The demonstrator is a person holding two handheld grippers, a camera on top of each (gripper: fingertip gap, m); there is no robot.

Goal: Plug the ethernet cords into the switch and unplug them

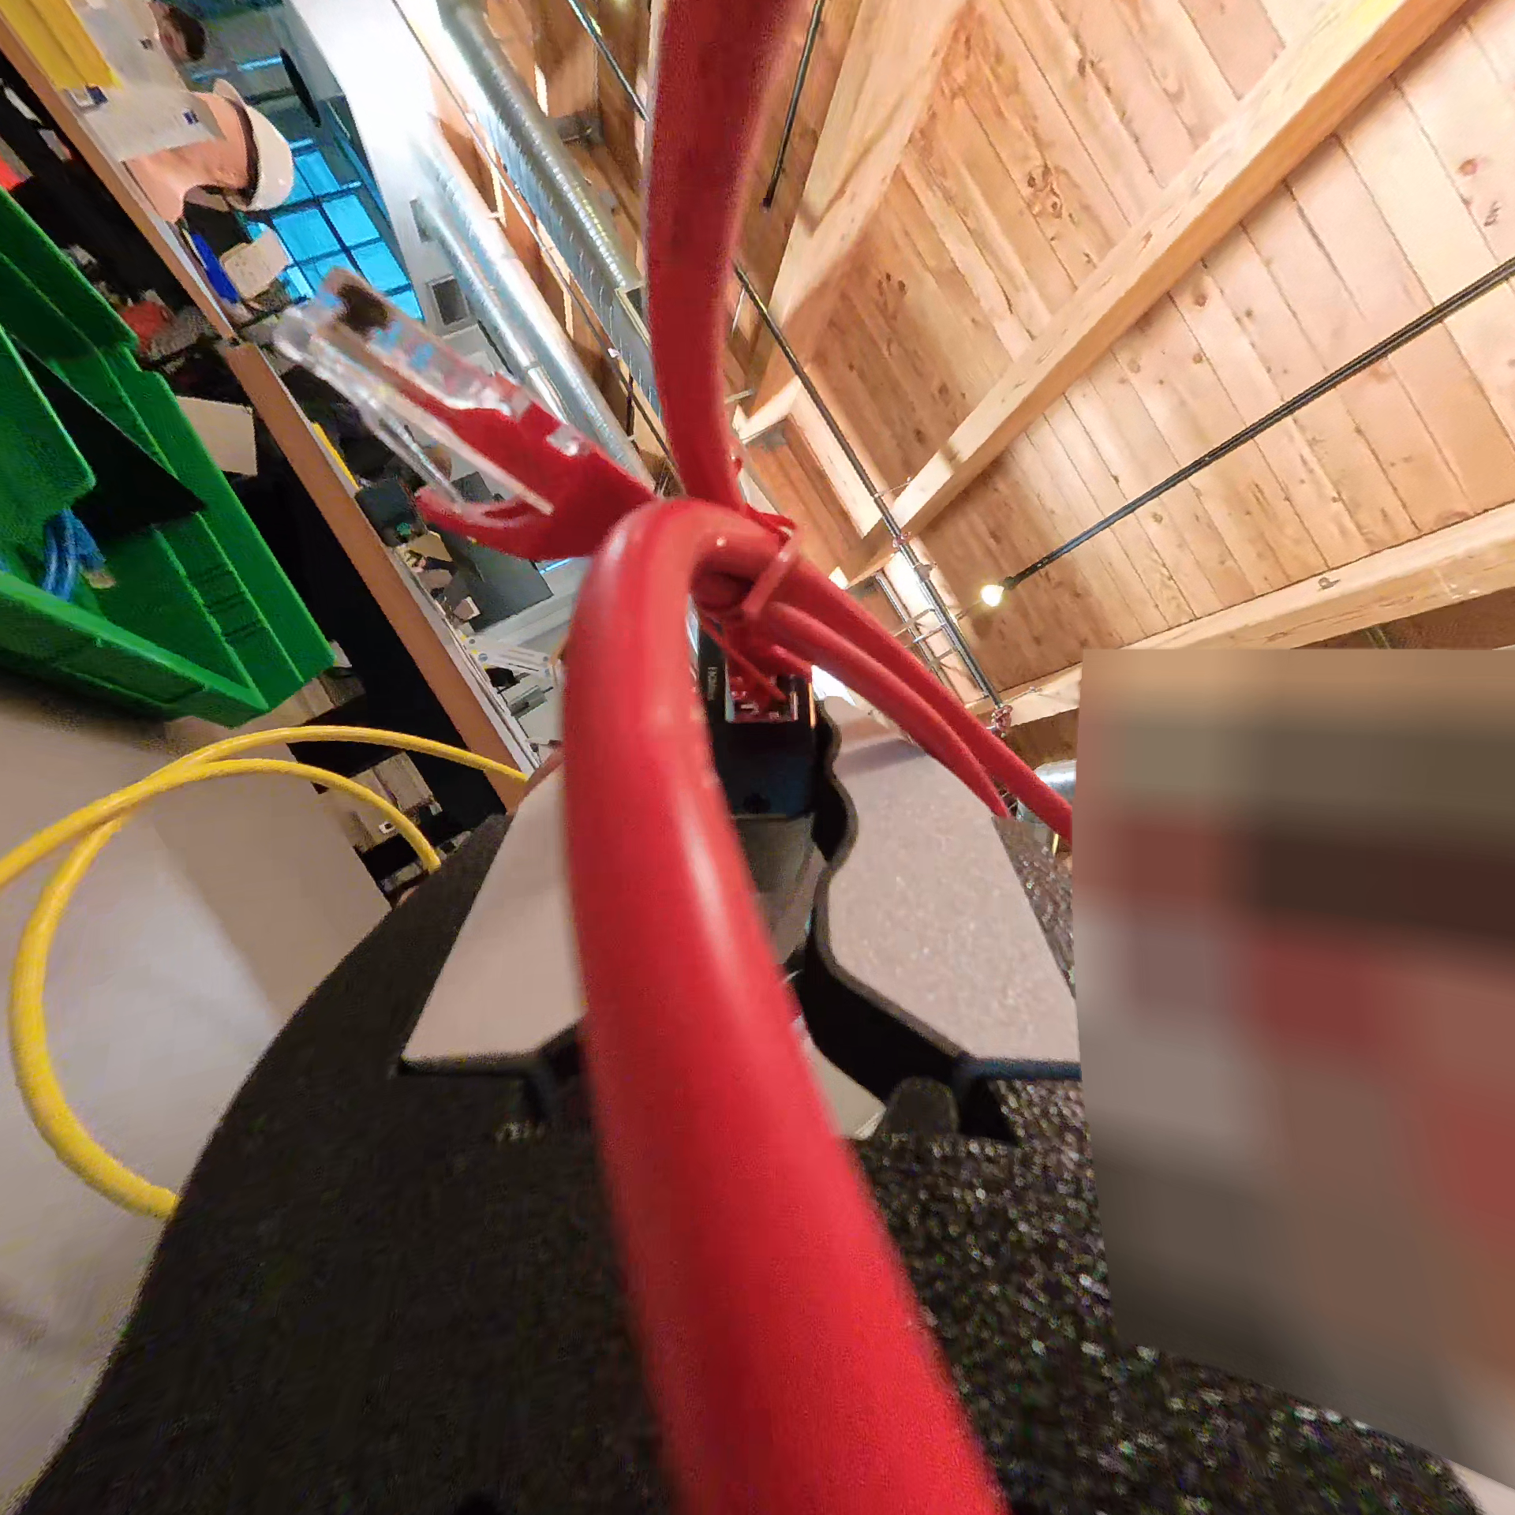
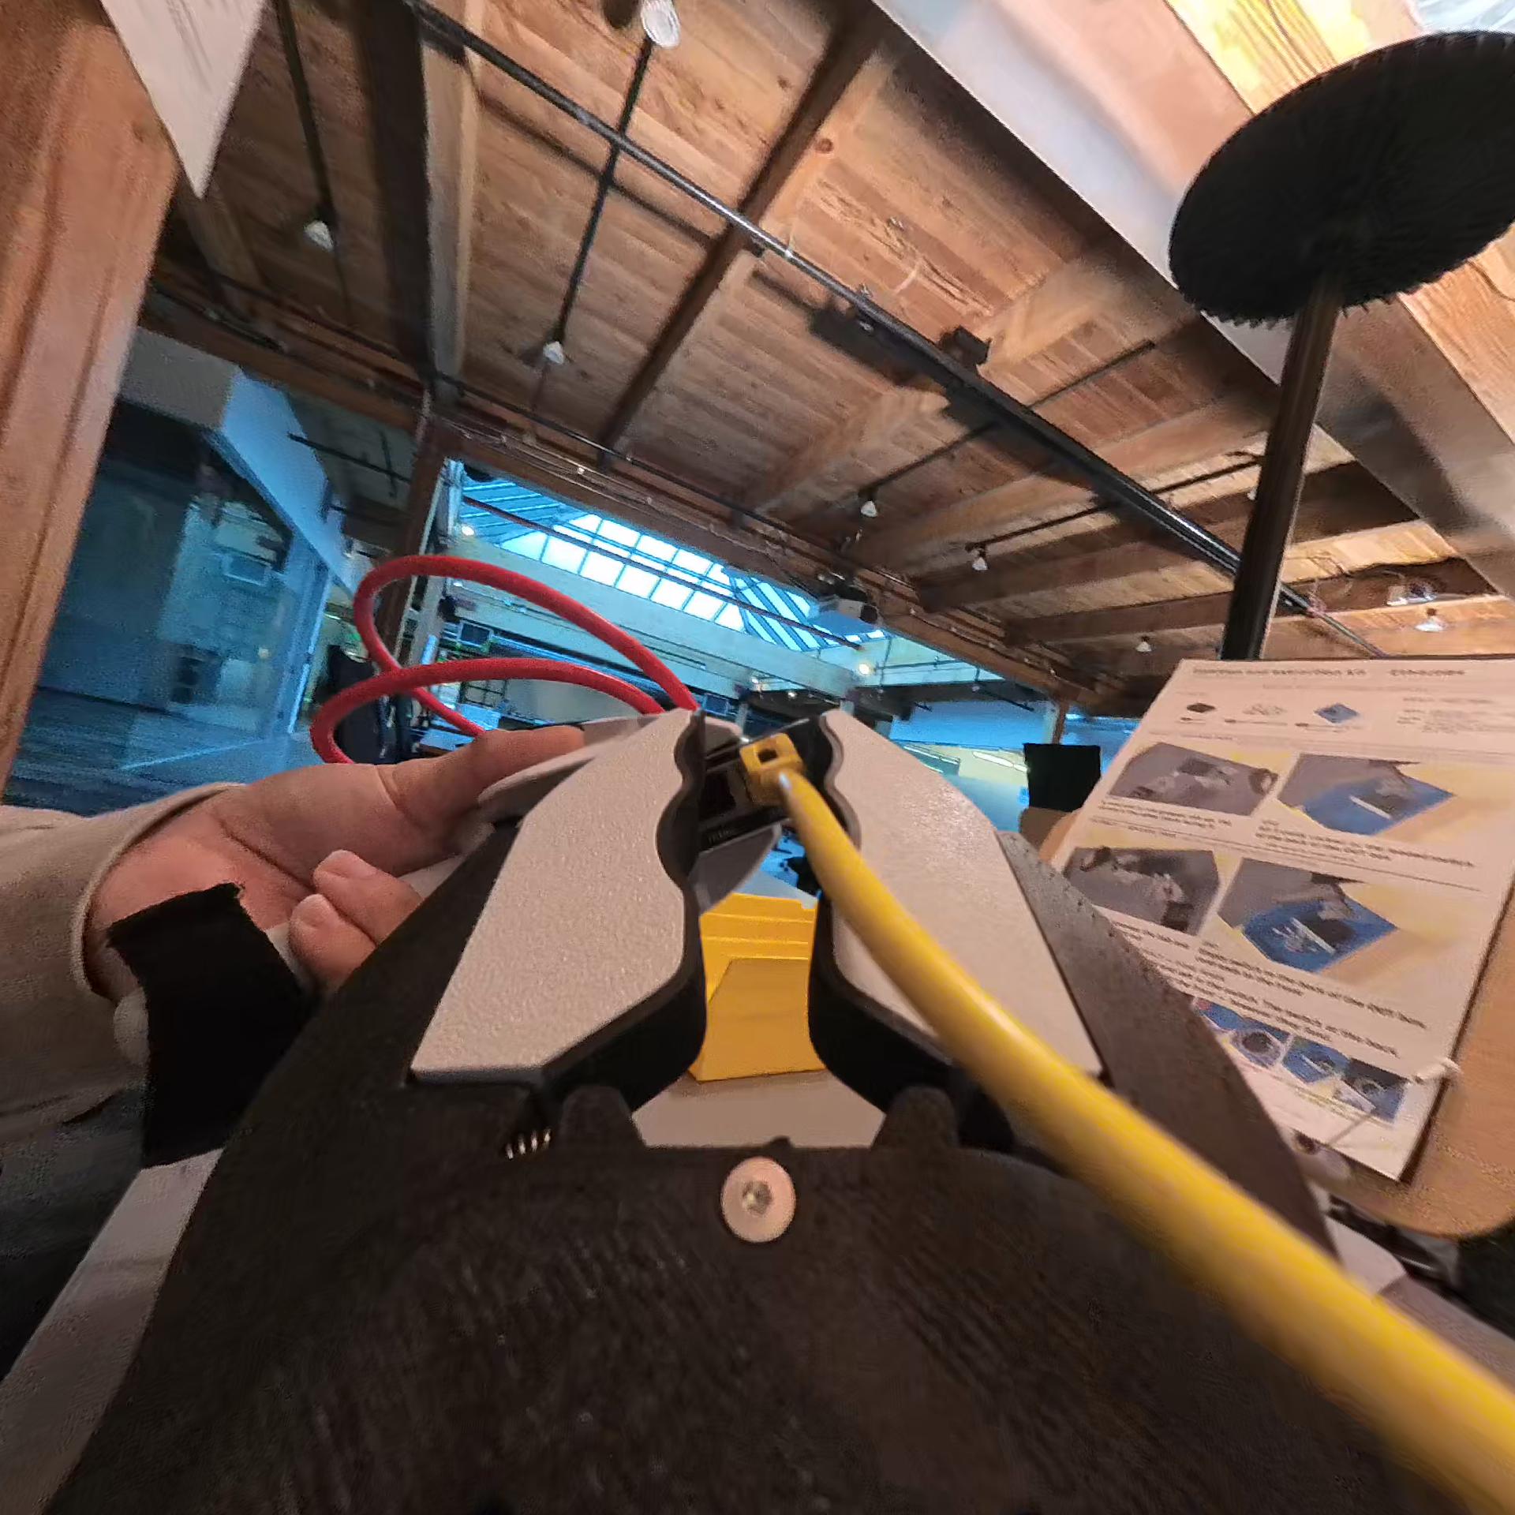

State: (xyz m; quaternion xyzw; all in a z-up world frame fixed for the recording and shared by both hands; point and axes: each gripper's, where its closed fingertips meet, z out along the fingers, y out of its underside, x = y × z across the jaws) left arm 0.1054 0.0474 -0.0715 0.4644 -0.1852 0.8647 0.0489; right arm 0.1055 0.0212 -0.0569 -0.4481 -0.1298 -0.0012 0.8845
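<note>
My left gripper (image 1: 713, 762) is shut on a small black switch (image 1: 771, 787) and holds it up in the air. A red plug (image 1: 758, 684) sits in one of its ports. The thick red cable (image 1: 697, 1066) loops close in front of the camera, tied in a bundle, and its free end has a clear plug (image 1: 393, 361) pointing up left. In the right wrist view the switch (image 2: 721, 799) faces me with a yellow plug (image 2: 766, 762) in a port. My right gripper (image 2: 762, 725) is open, with its tips either side of that plug. The yellow cable (image 2: 1066, 1090) runs back over the right finger.
Green bins (image 1: 123, 533) stand at the left, and loops of yellow cable (image 1: 33, 984) lie on the white table. A person's hand (image 2: 344, 820) holds the left gripper. A yellow bin (image 2: 754, 984) is below the fingers. A printed picture sheet (image 2: 1312, 861) and a black disc on a pole (image 2: 1344, 180) stand at the right. Left and right tips are no more than a few centimetres apart.
</note>
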